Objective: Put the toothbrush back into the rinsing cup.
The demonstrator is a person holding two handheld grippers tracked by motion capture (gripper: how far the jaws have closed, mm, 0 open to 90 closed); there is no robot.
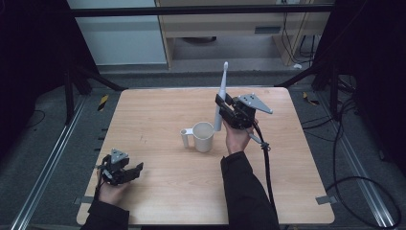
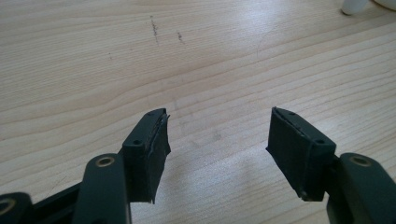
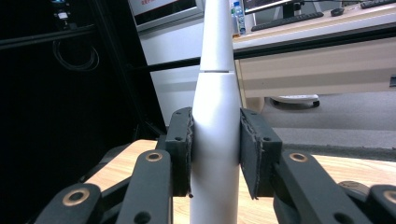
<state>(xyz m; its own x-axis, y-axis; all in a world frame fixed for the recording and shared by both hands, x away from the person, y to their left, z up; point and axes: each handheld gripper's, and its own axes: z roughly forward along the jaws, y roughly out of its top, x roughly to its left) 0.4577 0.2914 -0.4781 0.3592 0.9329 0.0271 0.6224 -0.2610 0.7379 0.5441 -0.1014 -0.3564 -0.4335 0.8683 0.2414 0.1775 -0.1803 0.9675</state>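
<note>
A: Where is the white electric toothbrush [image 1: 221,96] compared with the white mug [image 1: 203,136]?

B: It stands upright in the air just beside the mug's far right rim, its lower end close above the rim and its thin neck pointing up. The right hand-held gripper [image 1: 221,106] pinches it around the thick handle; in the right gripper view both black pads [image 3: 181,147] press flat against the toothbrush [image 3: 215,135], one on each side.

A: And the mug itself?

B: It sits near the middle of the wooden desk [image 1: 158,115], handle turned to the left. A small white cylinder [image 1: 184,137] stands just to the left of the mug, at the handle.

A: What about the other hand?

B: The left hand-held gripper [image 1: 136,170] rests well to the near left of the mug, low over the desk. In the left gripper view its jaws are spread wide with bare wood [image 2: 215,135] between them, clasping nothing.
</note>
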